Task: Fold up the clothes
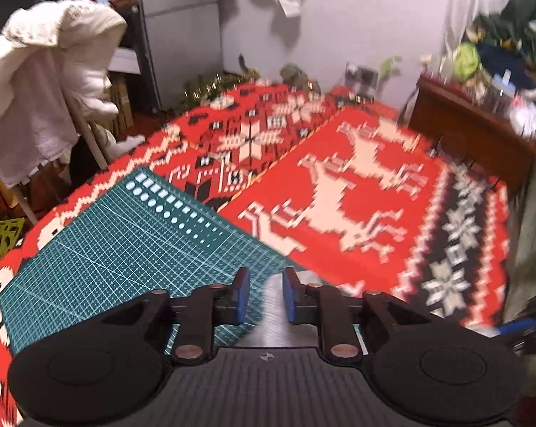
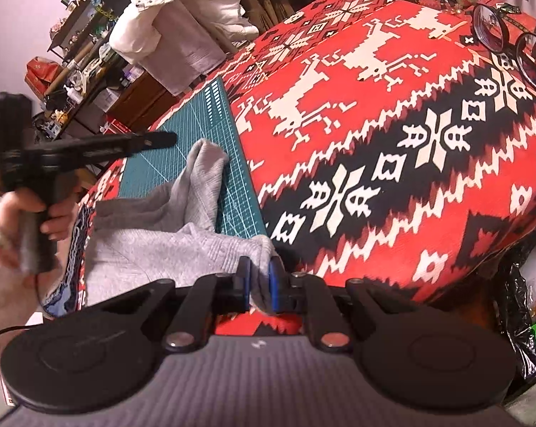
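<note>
A grey garment [image 2: 161,235] lies crumpled on the near end of a green cutting mat [image 2: 225,135], one sleeve-like part reaching up the mat. My right gripper [image 2: 259,284] is shut on the garment's near corner, with grey cloth pinched between the blue pads. A hand [image 2: 54,213] holds my left gripper [image 2: 168,138] in the air above the mat's left side, clear of the cloth. In the left wrist view the left gripper [image 1: 266,295] stands open over the mat [image 1: 125,242], with a grey strip of the garment [image 1: 275,327] showing below the gap.
A red, black and white patterned cloth [image 2: 374,142] covers the table. Round glasses [image 2: 506,39] lie at its far right. White clothes [image 1: 43,82] hang on a rack beyond the left edge. A wooden cabinet [image 1: 474,131] stands at the right, and a black bag [image 2: 516,302] by the table.
</note>
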Demonstrator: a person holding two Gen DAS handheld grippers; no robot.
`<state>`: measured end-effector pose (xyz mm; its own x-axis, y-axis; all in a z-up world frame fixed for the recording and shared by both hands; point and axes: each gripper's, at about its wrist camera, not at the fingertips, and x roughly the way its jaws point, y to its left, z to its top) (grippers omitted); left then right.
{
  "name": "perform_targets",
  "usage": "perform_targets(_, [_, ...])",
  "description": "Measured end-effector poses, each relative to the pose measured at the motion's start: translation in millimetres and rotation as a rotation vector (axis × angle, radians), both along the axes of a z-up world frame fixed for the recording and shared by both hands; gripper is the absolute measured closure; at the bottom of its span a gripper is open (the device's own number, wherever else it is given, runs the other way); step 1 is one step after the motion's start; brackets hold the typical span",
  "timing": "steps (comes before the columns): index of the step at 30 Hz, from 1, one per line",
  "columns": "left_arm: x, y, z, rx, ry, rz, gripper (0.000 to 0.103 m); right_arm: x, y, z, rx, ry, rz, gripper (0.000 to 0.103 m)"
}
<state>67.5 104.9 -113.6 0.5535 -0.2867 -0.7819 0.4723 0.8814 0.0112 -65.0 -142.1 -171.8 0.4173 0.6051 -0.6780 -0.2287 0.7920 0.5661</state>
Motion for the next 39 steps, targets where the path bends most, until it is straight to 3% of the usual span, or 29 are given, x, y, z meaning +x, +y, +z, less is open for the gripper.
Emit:
perform_targets(4, [22.9,12.1,-18.1,-0.084,0.114,-0.001,0.084,3.7,-2.1,-0.9,0.025,0.007,0.002,0.092])
perform_targets(8, [24.9,5.2,-27.4,-0.116,0.158,-0.049,0.084,7.4,-5.0,-4.3,0.038,0.020,0.005,0.092])
perform_targets(16, [29.6,-13.7,-38.6,-0.110,0.208,-0.112,0.083,10.5,-4.4,-9.1,0.034,0.027,0.010,0.092])
perform_targets(23, [35.3,-27.6,-35.2,-0.045,0.236,-0.174,0.079,6.8,-6.1,-8.8,0.035,0.029,0.013,0.092])
perform_targets(29, [37.5,-28.4,-37.3,-0.077,0.318,-0.201,0.079,4.2,-7.1,-7.8,0.040,0.028,0.014,0.092])
perform_targets(31, [38.1,-28.4,-37.8,-0.095,0.339,-0.184,0.089,3.7,-7.1,-7.2,0.041,0.028,0.013,0.092])
perform_targets(39, [4.6,-28.3,-19.9,-0.087,0.198,-0.082,0.098,3.0,-10.6,3.9,0.054,-0.014,-0.010,0.092])
